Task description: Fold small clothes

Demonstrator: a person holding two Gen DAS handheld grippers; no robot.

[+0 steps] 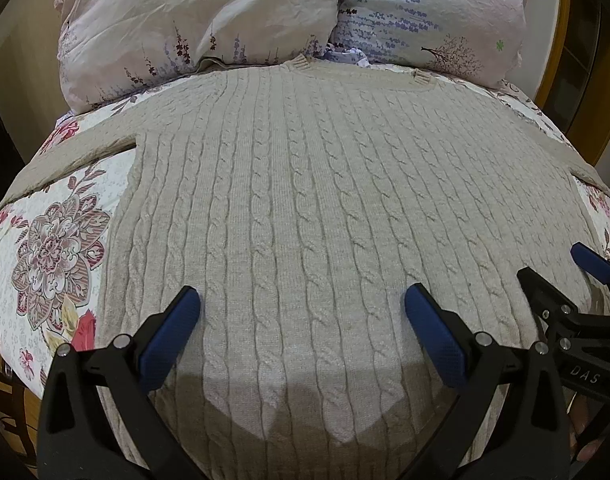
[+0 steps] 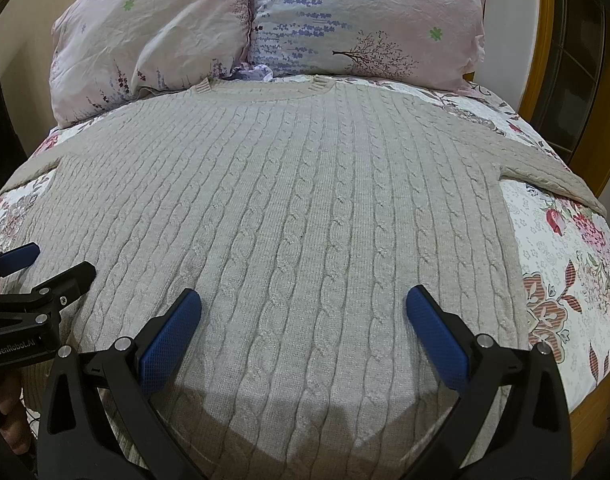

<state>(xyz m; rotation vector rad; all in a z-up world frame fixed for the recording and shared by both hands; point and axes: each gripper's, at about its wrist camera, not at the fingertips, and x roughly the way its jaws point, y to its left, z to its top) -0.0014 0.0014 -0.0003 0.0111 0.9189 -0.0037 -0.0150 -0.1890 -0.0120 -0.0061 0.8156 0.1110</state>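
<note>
A beige cable-knit sweater lies flat on the bed, collar toward the pillows, both sleeves spread out to the sides; it also fills the right wrist view. My left gripper is open and empty, hovering over the sweater's lower left part. My right gripper is open and empty over the lower right part. Each gripper shows in the other's view: the right one at the right edge, the left one at the left edge. The hem lies in shadow below the fingers.
A floral bedspread covers the bed and shows at both sides. Two pale floral pillows stand at the head, just behind the collar. A wooden bed frame runs at the right.
</note>
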